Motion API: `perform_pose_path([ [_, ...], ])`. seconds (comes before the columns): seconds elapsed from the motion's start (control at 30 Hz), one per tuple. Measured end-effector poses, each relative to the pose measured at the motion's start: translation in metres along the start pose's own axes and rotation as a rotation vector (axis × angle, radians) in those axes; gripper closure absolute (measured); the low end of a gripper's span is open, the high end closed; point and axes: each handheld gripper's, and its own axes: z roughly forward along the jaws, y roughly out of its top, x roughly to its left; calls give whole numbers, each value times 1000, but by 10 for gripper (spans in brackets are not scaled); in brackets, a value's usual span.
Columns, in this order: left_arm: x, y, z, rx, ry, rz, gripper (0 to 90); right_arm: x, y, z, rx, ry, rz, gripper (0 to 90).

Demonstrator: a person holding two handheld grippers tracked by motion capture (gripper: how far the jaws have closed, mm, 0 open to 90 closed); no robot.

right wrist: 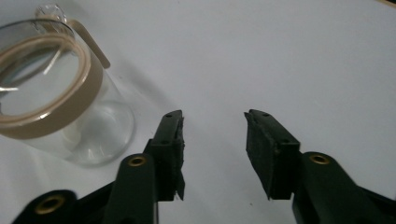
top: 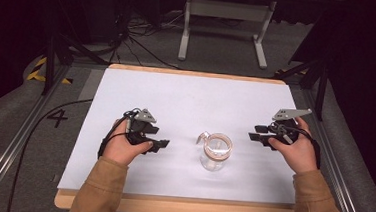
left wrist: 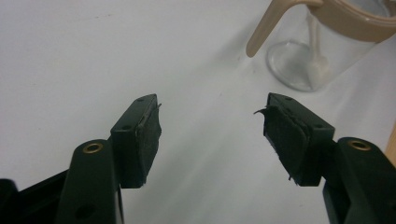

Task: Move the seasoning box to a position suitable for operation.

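We see a desk [top: 142, 88] w/ a white top and a wood edge. A person sits at the near side w/ tan sleeves [top: 101, 190] and holds a tool in each hand.

In the middle, a bit toward the near side, stands a clear glass jar [top: 215, 152]. It stands up straight. It has a tan ring [top: 218, 144] round its top, and a tan strip [top: 203, 136] sticks out from the ring on the jar's left. Something pale is inside the jar, but we can't tell what.

The left gripper [top: 163, 145] is on the left of the jar, near it but not touching. In the left gripper view its fingers [left wrist: 148, 133] are spread wide w/ nothing between them, just white desk. The jar is up at the top right there, past the finger tips.

The right gripper [top: 253, 132] is on the right of the jar, also near, not touching. A grey three-corner plate [top: 289, 114] sits on top of it. In the right gripper view its fingers [right wrist: 268, 149] are spread too, w/ nothing in them. The jar is at the left there, just beside the left finger.

Past the desk we see a grey floor, black cables [top: 130, 37] and a white frame [top: 227, 18].
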Motion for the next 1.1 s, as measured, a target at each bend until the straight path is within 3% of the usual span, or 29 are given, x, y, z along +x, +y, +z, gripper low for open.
perform_pose_path([
  [0.03, 0, 0, 0, 1, -6, 0, 376, 0, -1, -1, 23, 8, 10, 702],
  [0.1, 0, 1, -1, -20, -21, -3, 398, 3, -3, 1, 91, 69, 44, 812],
  [0.2, -2, 3, -2, -33, -31, 2, 421, 7, -3, 2, 123, 38, 6, 835],
  [0.23, -3, 3, -2, -40, -39, 0, 435, 8, -2, 2, 140, 30, 22, 839],
  [0.4, -5, 5, -2, -48, -43, 12, 446, 12, -2, 2, 114, 15, -4, 890],
  [0.6, -8, 6, -4, -63, -51, 9, 433, 20, -1, 13, 91, 104, -24, 897],
  [0.8, -10, 8, -4, -68, -72, 12, 434, 28, -2, 28, 79, 162, -58, 897],
  [1.1, -11, 8, -4, -71, -82, 15, 441, 32, -8, 46, 31, 208, -83, 899],
])
